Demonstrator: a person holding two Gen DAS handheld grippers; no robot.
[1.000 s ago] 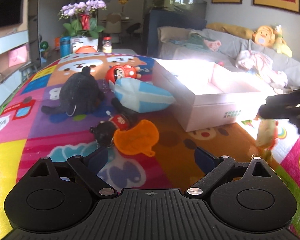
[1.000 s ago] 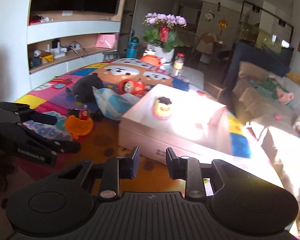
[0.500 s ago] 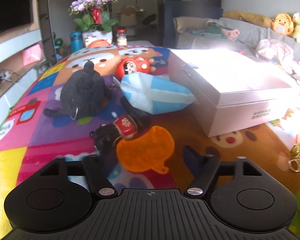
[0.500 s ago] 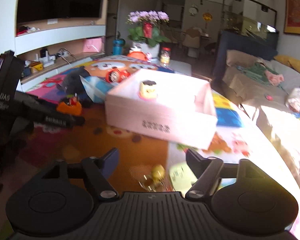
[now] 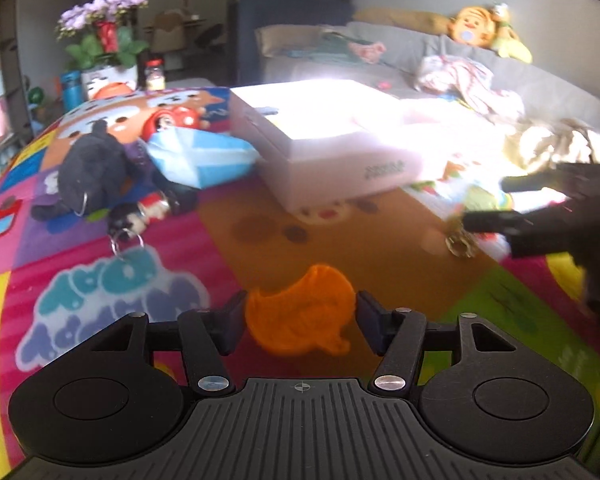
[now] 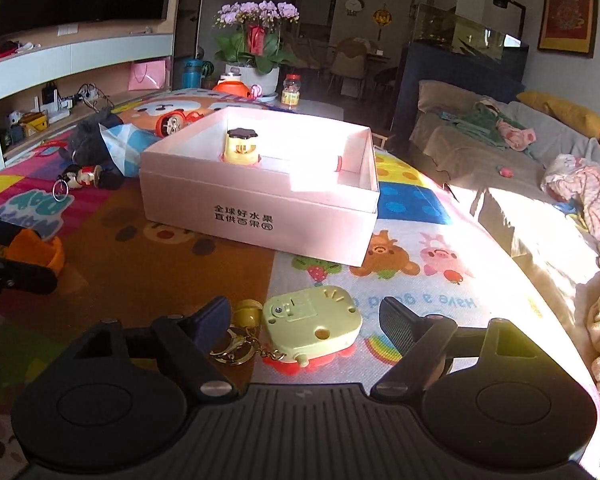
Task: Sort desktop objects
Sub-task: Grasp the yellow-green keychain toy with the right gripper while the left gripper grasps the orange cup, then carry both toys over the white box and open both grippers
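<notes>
Left wrist view shows your left gripper clamped, it seems, on the orange toy at lower centre, while your right gripper straddles, fingers apart, the yellow-green keychain toy, both bound for the pink box.

1. left gripper: hovered low, jaws narrowed around a flat orange piece, contact unclear.
2. right gripper: sat low, jaws spread wide, nothing clamped between.
</notes>
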